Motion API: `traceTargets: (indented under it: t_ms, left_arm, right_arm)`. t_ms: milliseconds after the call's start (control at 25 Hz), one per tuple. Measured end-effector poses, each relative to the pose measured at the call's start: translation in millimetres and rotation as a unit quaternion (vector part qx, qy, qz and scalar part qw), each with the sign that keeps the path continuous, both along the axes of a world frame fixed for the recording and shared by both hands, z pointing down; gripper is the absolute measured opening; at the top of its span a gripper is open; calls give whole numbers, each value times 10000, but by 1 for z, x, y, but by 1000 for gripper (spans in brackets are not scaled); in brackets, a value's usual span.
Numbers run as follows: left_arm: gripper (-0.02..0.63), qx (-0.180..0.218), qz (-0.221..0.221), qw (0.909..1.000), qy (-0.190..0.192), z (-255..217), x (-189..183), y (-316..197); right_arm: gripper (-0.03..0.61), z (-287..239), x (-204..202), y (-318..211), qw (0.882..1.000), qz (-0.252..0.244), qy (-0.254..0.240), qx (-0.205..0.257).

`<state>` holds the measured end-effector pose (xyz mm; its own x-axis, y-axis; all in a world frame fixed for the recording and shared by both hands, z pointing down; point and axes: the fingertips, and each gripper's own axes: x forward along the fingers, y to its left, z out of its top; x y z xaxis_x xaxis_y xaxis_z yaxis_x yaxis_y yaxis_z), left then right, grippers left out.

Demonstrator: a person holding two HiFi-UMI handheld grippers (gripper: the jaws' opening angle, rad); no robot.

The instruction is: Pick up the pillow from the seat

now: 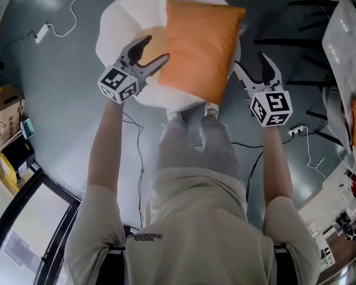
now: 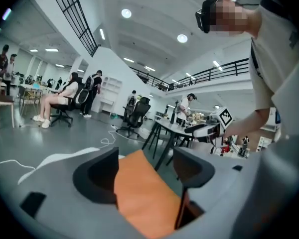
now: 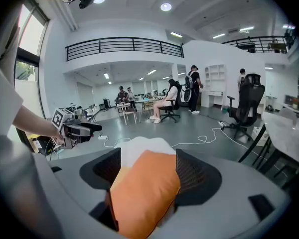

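Orange pillow (image 1: 199, 46) held between both grippers above the white seat (image 1: 121, 22).

The left gripper (image 1: 156, 48) holds the pillow's left edge. In the left gripper view the orange fabric (image 2: 144, 193) fills the gap, and its bulk keeps the jaws apart. The right gripper (image 1: 249, 60) holds the opposite edge. In the right gripper view the pillow (image 3: 142, 193) sits deep between the jaws, touching both, with the seat (image 3: 144, 146) just behind it. In the head view the pillow is tilted and overlaps the seat's right half.

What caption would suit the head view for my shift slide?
Head view: the left gripper and right gripper clasp opposite edges of the orange pillow over the white seat.
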<state>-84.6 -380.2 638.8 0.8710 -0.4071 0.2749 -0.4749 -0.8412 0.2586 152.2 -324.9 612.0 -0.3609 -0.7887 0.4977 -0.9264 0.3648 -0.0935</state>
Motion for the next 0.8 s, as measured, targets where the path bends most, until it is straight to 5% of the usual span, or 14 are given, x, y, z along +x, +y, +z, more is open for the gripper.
traceTargets:
  t_ms: [280,520,800]
  left_arm:
    - [342,-651,113,9971,-382,164,3,-39]
    - [390,-896,616,9894,-962,298,0,-39]
    - [430,-1678,246,9836,-612,401,-9,-46]
  right_arm:
    - [362,150,13,-2,9971,-176,42,-746]
    - [401,263,10,-17,9952,-182,-323,-903]
    - [433,339,3,-27,9954,-163,-585,-734]
